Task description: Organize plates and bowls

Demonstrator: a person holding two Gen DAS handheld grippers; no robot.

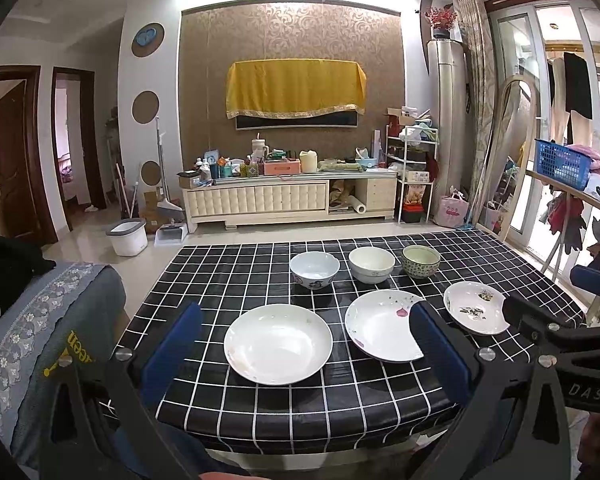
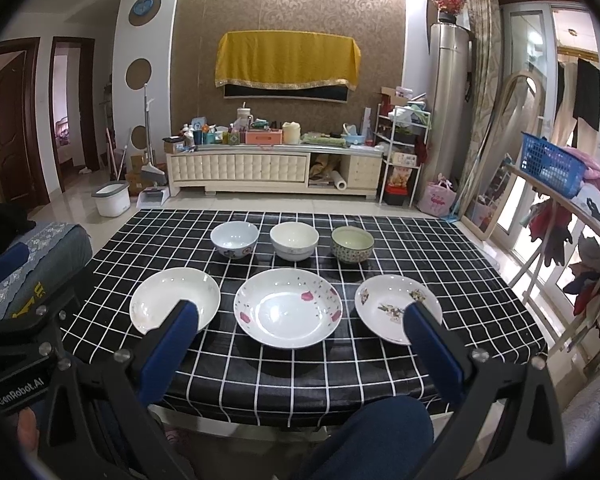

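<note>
Three plates lie in a row on the black checked table (image 2: pixel 380 372): a plain white plate (image 2: pixel 175 299) (image 1: pixel 278 343) at left, a plate with pink petals (image 2: pixel 288 307) (image 1: pixel 380 324) in the middle, a small floral plate (image 2: pixel 396 307) (image 1: pixel 474 307) at right. Behind them stand a blue-white bowl (image 2: pixel 234 239) (image 1: pixel 314 269), a cream bowl (image 2: pixel 294 240) (image 1: pixel 371 264) and a green patterned bowl (image 2: pixel 352 243) (image 1: pixel 421 261). My left gripper (image 1: pixel 306 320) is open above the near table edge, framing the white plate. My right gripper (image 2: pixel 302 318) is open, framing the petal plate. Both are empty.
A grey-covered chair (image 1: pixel 52 320) stands left of the table. A drying rack with clothes and a blue basket (image 2: pixel 552 164) stands to the right. A cluttered TV cabinet (image 2: pixel 276 164) stands across the floor behind. My knee (image 2: pixel 364 436) is under the near edge.
</note>
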